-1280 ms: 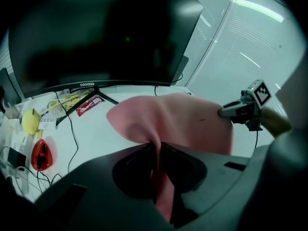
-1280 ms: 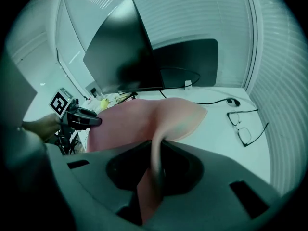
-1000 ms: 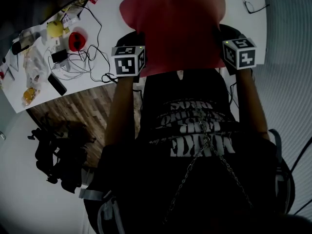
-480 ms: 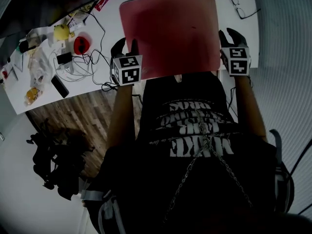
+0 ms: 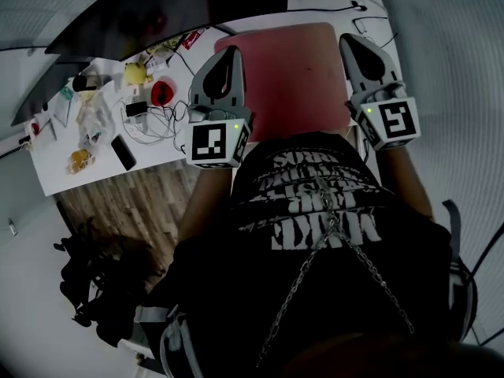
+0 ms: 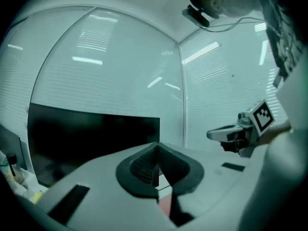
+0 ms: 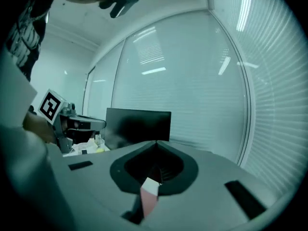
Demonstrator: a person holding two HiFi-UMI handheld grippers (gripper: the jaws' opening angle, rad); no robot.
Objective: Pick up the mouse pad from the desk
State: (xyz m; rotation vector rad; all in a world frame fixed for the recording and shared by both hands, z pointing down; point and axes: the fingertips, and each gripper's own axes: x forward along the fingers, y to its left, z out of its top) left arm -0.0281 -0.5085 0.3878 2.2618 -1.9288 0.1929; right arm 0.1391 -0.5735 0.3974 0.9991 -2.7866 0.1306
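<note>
**Head view, looking steeply down.** A red rectangular mouse pad (image 5: 287,77) is held between the two grippers in front of the person's chest, over the near edge of the white bench (image 5: 55,160). The grey left gripper (image 5: 229,53) takes the pad's left edge and the grey right gripper (image 5: 357,39) takes its right edge. Both point away from the person. Each carries a white cube with black square markers at its near end: the left cube (image 5: 216,142) and the right cube (image 5: 391,120). The jaws of both grippers have just been closing and are pressed together on the pad. In the left gripper view a thin pink sliver of the pad's edge shows in the slot between the jaws, and in the right gripper view a pink strip with a pale end shows in the same place. Left of the pad, the bench carries a small yellow object (image 5: 135,73), a round red object (image 5: 161,93), a tangle of dark cables (image 5: 153,120) and a flat black phone (image 5: 122,152). The phone lies nearest the bench's near edge. A black monitor (image 5: 134,22) stands at the far side of the bench, and both gripper views show it against white slatted blinds (image 7: 192,81). Each gripper view also shows the other gripper off to one side. Near left of the bench is a wooden floor (image 5: 126,199). The person's black shirt with white lettering (image 5: 315,211), crossed by a metal chain (image 5: 346,250), fills the near field.
</note>
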